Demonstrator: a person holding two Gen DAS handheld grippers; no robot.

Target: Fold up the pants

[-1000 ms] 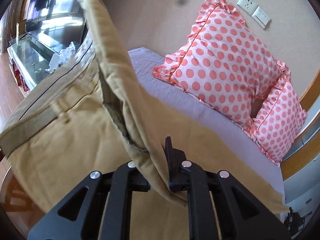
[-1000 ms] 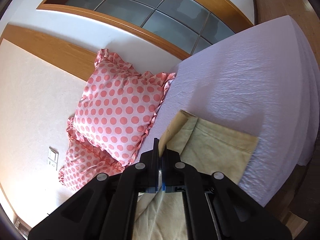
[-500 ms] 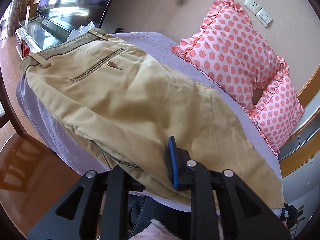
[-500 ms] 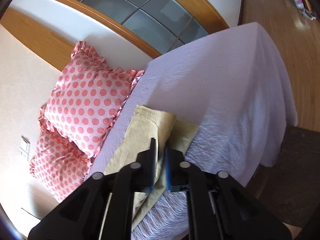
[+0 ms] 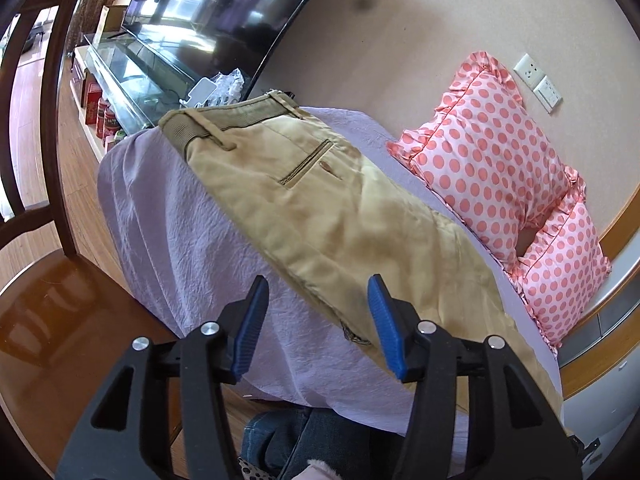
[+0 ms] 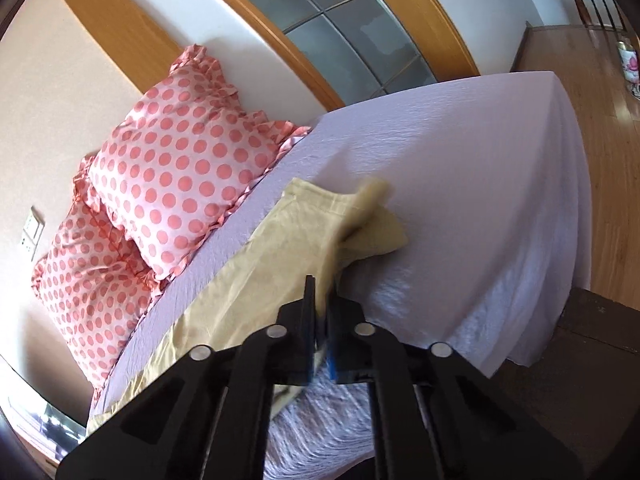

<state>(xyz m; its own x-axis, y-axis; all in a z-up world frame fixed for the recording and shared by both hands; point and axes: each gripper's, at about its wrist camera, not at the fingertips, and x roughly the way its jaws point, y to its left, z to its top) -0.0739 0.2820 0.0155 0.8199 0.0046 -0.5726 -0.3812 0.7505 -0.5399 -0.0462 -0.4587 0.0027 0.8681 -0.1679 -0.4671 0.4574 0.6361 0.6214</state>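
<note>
The khaki cotton pants (image 5: 360,216) lie lengthwise on the lilac-sheeted bed (image 5: 172,216), the left gripper (image 5: 316,316) released and the right gripper (image 6: 320,312) pinching a leg edge, so a tug could slide them floorward.

Pants (image 5: 344,208) lying along the bed (image 5: 168,216), pillows (image 5: 492,160) behind, television (image 5: 224,4) far left

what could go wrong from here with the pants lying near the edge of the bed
The pants lie close to the near edge of the purple sheet, so a tug might slide them off. The right gripper pinches only the hem end, which looks bunched and could crease the fold. The left gripper is open, leaving the waist unheld.
</note>
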